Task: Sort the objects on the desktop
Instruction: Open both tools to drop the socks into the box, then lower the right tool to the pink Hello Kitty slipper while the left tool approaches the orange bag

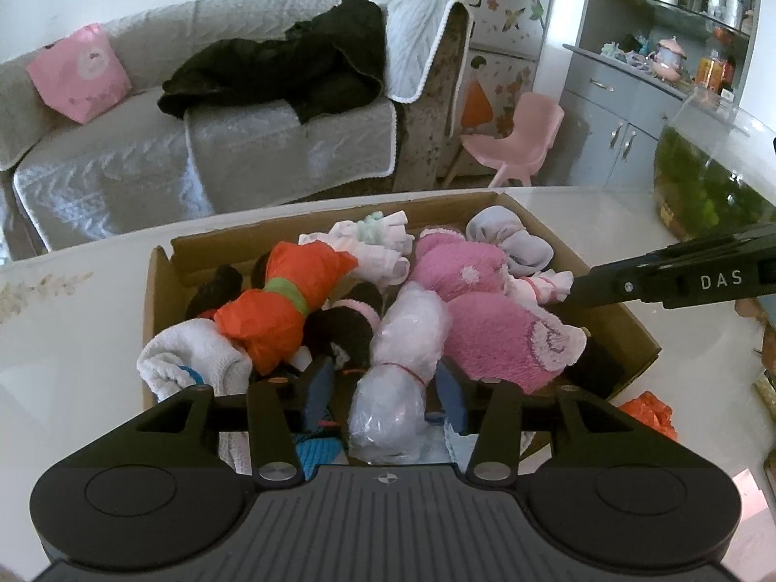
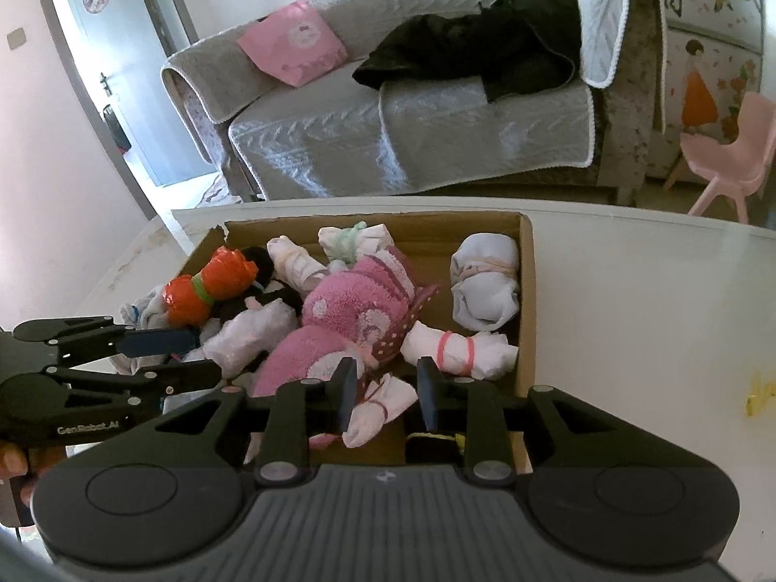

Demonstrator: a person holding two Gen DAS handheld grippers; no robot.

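Cardboard box (image 1: 625, 325) full of rolled bundles. L gripper (image 1: 388, 388) jaws apart around clear-wrapped roll (image 1: 402, 339); R gripper (image 2: 385, 390) jaws apart over white banded roll (image 2: 376, 410).

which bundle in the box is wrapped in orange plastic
The orange bundle at the cardboard box's left side, cinched with a green band; the others are white, pink or clear-wrapped.

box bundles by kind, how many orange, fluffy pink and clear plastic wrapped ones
orange bundle: 1
fluffy pink bundles: 2
clear plastic-wrapped bundle: 1
total: 4
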